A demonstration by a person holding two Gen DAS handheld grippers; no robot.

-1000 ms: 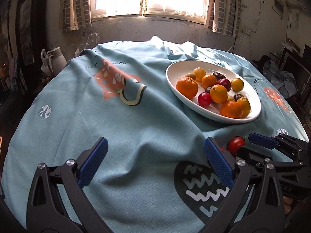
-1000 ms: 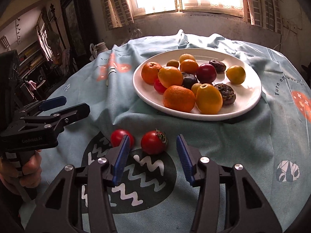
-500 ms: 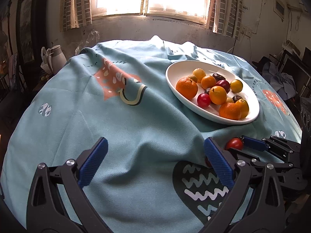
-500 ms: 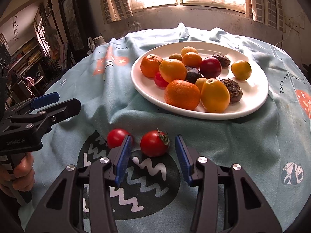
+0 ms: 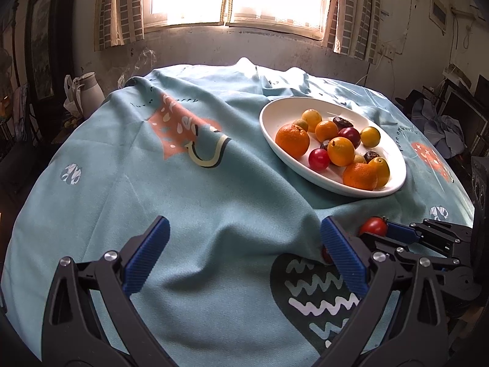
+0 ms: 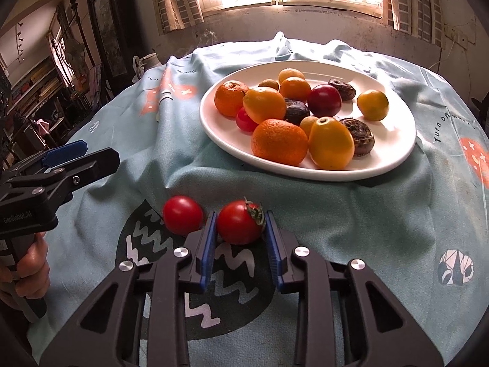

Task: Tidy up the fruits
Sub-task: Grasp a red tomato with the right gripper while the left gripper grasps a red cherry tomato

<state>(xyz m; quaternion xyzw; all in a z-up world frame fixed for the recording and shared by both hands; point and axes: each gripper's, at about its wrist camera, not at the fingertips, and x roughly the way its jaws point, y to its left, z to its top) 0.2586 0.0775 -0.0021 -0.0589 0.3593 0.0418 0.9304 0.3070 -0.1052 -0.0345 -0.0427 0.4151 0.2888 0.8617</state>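
A white oval plate [image 6: 394, 156] [image 5: 272, 116] holds several oranges, yellow fruits, red fruits and dark ones. Two red tomatoes lie on the cloth in front of it. My right gripper [image 6: 240, 229] is shut on the tomato with a green stem [image 6: 240, 226], which also shows in the left wrist view [image 5: 373, 225]. The second tomato [image 6: 182, 214] lies just left of it. My left gripper [image 5: 244, 244] is open and empty, low over the cloth to the left; it shows in the right wrist view [image 6: 79, 156].
A light blue printed tablecloth [image 5: 183, 183] covers the round table, with folds near the plate. A white jug [image 5: 88, 91] stands beyond the table's left edge. A window wall is behind, shelves at the left and clutter at the right.
My right gripper moved forward and closed its fingers on the stemmed tomato. The left gripper stayed open and hardly moved.
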